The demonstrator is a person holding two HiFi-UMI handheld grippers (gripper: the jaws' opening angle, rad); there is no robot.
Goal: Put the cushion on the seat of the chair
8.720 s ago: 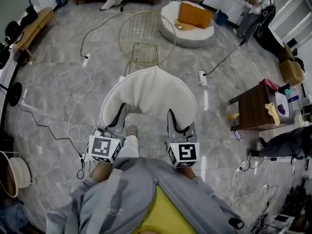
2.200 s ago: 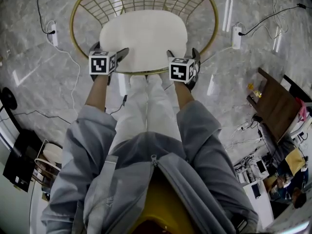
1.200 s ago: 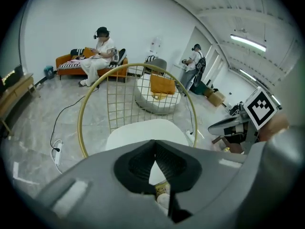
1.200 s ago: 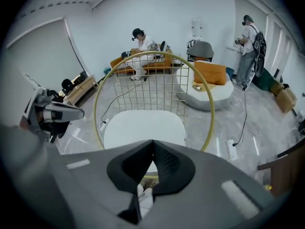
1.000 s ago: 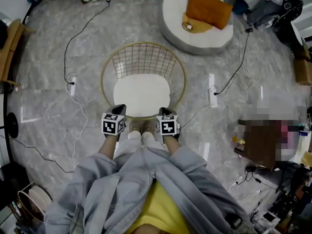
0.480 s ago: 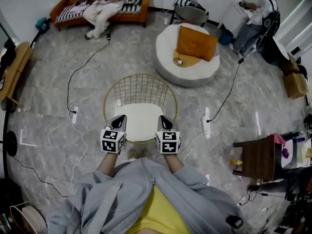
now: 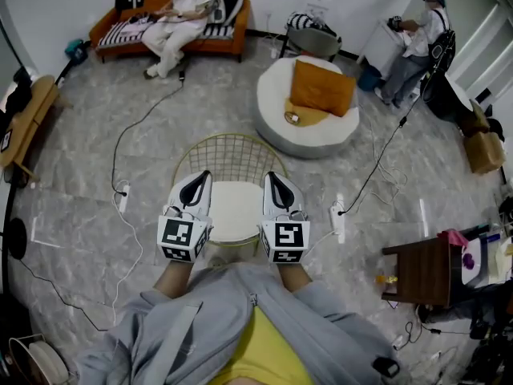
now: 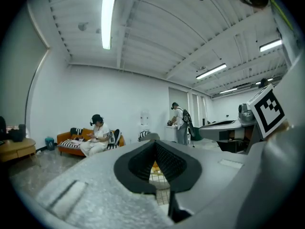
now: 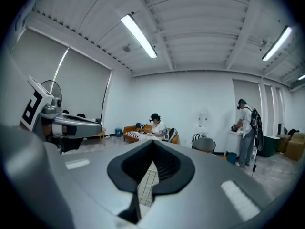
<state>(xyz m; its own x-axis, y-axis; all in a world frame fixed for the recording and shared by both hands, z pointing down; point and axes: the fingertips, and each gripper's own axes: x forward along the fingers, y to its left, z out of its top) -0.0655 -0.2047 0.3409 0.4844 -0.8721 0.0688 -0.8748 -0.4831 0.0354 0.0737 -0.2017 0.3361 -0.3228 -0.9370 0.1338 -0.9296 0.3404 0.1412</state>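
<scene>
The cushion (image 7: 236, 212), white and flat, is seen lying on the seat of the chair (image 7: 228, 154), just below the centre of the head view. Its middle is shown between the two grippers, while its edges toward 9 and 3 o'clock are covered by them. The long axis appears to run from 9 to 3 o'clock, though this cannot be fully confirmed. The chair's gold wire back is curved around the cushion's 12 o'clock side.

The left gripper (image 7: 199, 181) and the right gripper (image 7: 272, 181) are held side by side above the seat, both pointed toward 12 o'clock. In each gripper view the jaws are seen pressed together, with nothing caught between them.

The chair is set on a grey marbled floor (image 7: 80, 175), across which cables are trailed. One power strip (image 7: 337, 215) is laid at 3 o'clock of the chair and another (image 7: 123, 197) at 9 o'clock.

At 11 o'clock an orange sofa (image 7: 120, 24) is placed against the white wall, and a person (image 7: 180, 10) is seated on it. At 1 o'clock a round white pouffe (image 7: 280, 127) is found, topped by an orange pillow (image 7: 322, 87). Farther toward 2 o'clock a second person (image 7: 413, 42) is seen standing. A dark wooden bench (image 7: 413, 273) is set at 4 o'clock.
</scene>
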